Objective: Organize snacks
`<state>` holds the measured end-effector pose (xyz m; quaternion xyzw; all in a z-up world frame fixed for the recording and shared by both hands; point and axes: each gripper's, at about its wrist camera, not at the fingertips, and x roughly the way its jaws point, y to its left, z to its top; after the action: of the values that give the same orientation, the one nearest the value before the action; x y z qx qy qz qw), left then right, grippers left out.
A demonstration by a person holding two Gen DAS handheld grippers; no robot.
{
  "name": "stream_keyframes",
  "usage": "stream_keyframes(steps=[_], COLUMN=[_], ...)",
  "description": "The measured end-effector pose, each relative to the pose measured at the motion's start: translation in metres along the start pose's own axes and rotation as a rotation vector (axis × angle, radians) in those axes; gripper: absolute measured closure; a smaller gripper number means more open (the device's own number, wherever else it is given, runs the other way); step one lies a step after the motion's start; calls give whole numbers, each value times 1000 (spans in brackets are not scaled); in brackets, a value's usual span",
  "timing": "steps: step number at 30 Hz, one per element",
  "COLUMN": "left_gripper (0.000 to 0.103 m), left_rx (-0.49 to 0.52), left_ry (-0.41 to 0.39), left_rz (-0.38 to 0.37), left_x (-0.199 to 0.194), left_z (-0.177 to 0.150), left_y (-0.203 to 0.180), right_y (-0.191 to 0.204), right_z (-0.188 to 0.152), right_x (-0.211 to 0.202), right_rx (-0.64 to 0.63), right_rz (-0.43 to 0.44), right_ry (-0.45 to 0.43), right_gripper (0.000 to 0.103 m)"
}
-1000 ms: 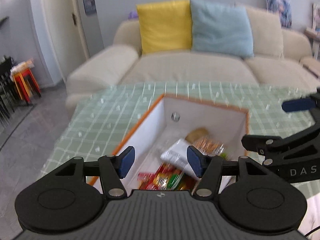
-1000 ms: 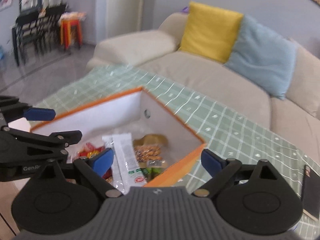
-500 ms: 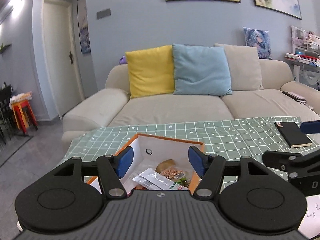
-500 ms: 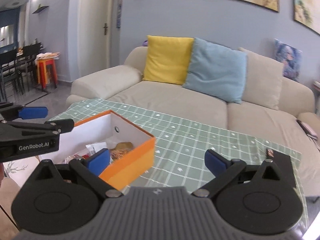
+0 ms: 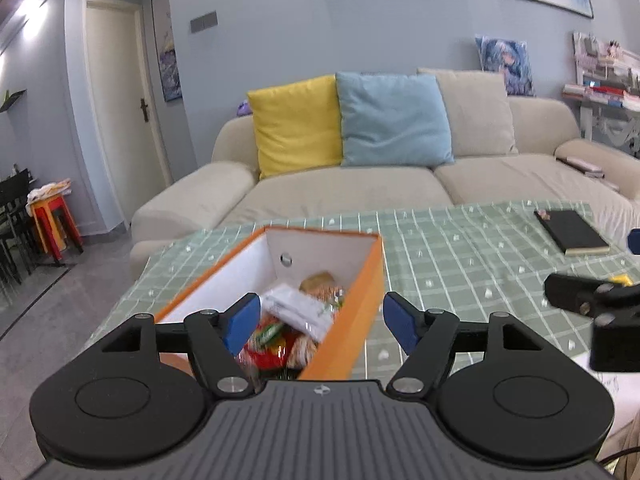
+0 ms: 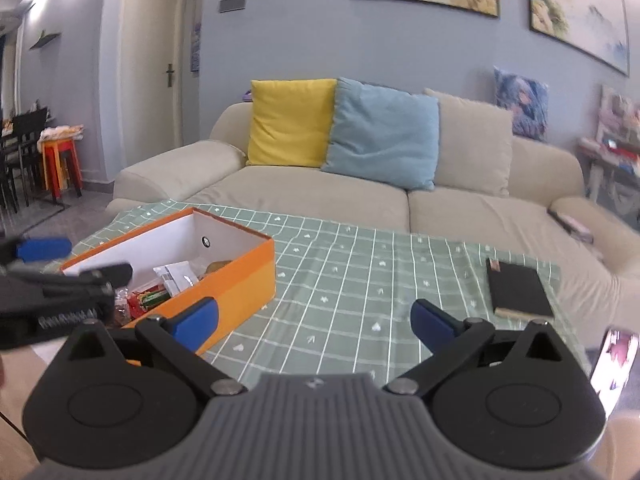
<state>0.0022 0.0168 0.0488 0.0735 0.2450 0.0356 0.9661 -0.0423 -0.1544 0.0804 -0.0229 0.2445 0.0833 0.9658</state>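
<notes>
An orange box [image 5: 362, 296] with white inner walls sits on the green checked tablecloth [image 5: 460, 264]. It holds several snack packets [image 5: 296, 312], a white one on top of red and green ones. My left gripper [image 5: 320, 324] hovers just before the box's near end, jaws opening, nothing between them. My right gripper [image 6: 315, 323] hangs over bare cloth to the right of the box [image 6: 240, 280], jaws opening wide and empty. Each gripper also shows in the other's view: the left gripper [image 6: 60, 280] and the right gripper [image 5: 592, 300].
A black notebook [image 6: 518, 290] lies on the cloth at the right. A phone [image 6: 612, 360] sits at the near right edge. A beige sofa [image 6: 360, 196] with yellow and blue cushions stands behind the table. Red and orange stools [image 5: 52, 224] stand far left.
Both grippers pulled back from over the box and tilted up, so the sofa and wall now fill the views. Both pairs of jaws spread wider. The right gripper swung right, away from the box.
</notes>
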Motion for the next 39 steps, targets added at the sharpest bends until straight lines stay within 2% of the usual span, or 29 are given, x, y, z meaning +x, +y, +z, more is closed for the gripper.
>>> stream_keyframes(steps=[3,11,20,39], left_gripper=[20,19,17,17], left_rx=[-26,-24,-16,-10], left_ry=[28,71,31,39], left_rz=[-7,16,25,29], left_x=[-1,-1,-8,-6], left_z=[-10,-28,-29,-27], left_y=[-3,-7,-9,-11], right_y=[-4,-1,4,5], right_z=[-11,-29,-28,-28], right_x=[-6,0,-2,0], right_rx=[43,26,1,-8], right_rz=[-2,-32,-45,-44], right_ry=[12,50,22,25], right_gripper=[4,4,4,4])
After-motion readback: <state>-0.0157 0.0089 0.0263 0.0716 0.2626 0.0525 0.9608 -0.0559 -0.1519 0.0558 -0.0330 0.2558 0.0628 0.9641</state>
